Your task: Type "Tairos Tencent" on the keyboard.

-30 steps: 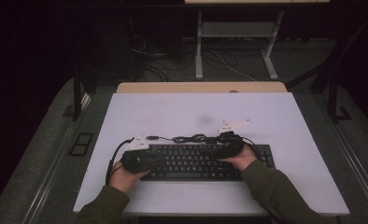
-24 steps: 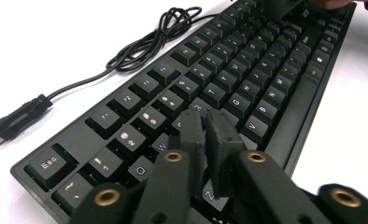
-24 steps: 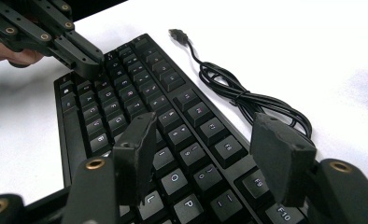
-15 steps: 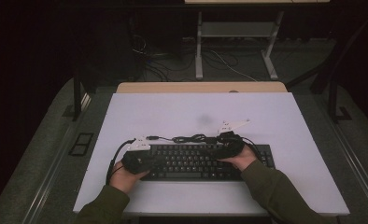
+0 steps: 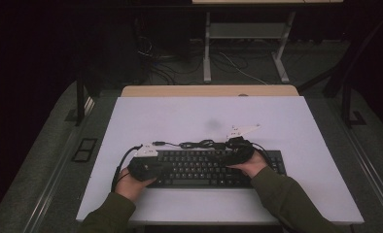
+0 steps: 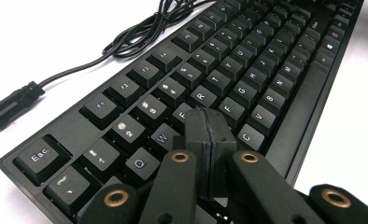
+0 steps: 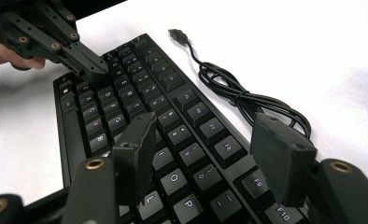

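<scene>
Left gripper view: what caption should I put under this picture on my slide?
The left gripper, jaws shut, hovers over the black keyboard near the E and D keys, its cable coiled behind.

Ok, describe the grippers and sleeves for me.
Both arms wear olive-green sleeves. The left gripper and right gripper are matt black, with flat jaws on linkage bars pinned by brass-coloured rivets. Each carries a pale grey three-cornered plate and trails a black cable.

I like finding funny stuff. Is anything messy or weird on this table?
Only one thing: the keyboard isn't plugged in. Its cable lies in a tangled bunch on the white table behind it, the plug loose. The keys look whole and the keyboard sits straight.
</scene>
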